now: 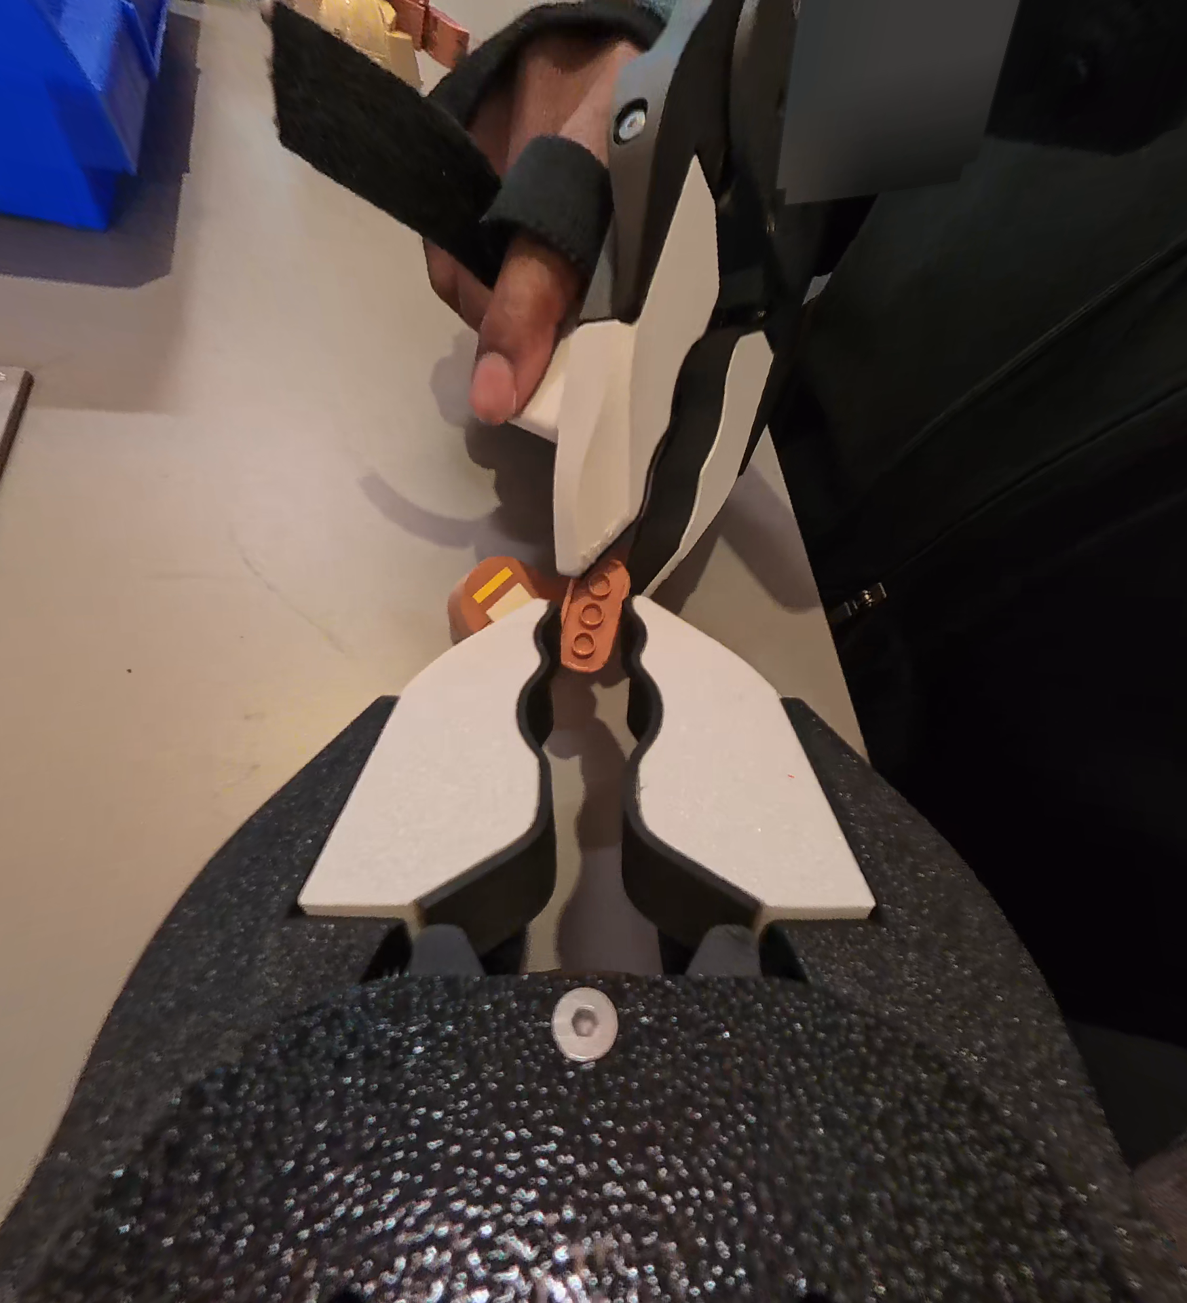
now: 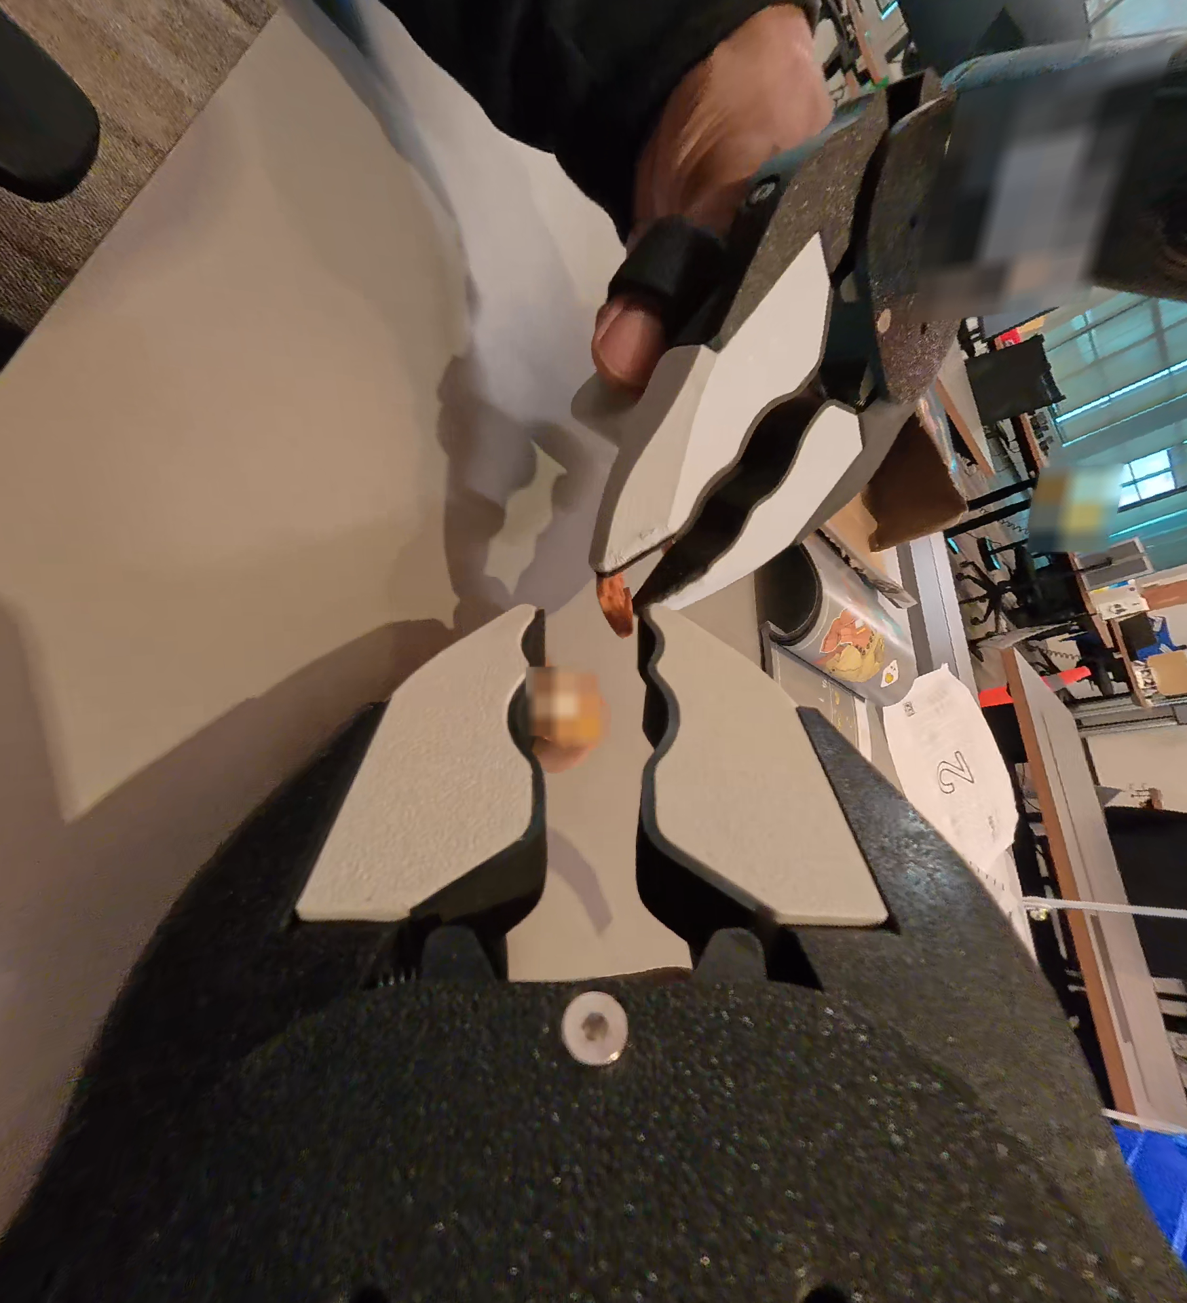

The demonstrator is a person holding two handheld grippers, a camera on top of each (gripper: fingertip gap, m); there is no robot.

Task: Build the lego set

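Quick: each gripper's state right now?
Left gripper: closed, holding the brown studded plate.
Right gripper: open, fingertips either side of the plate's end.

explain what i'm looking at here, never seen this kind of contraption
No robot here: a person holds a hand-operated two-finger gripper in each hand, and each gripper carries a camera looking along its own jaws. One picture is from the left gripper, the other from the right gripper; each also shows the other gripper and the hand working it. The left jaws pinch a small orange-brown studded plate. The right jaws stand open with their tips around its far end. On the grey table a brown block with a yellow stripe lies beside them, and a blue bin stands farther off.
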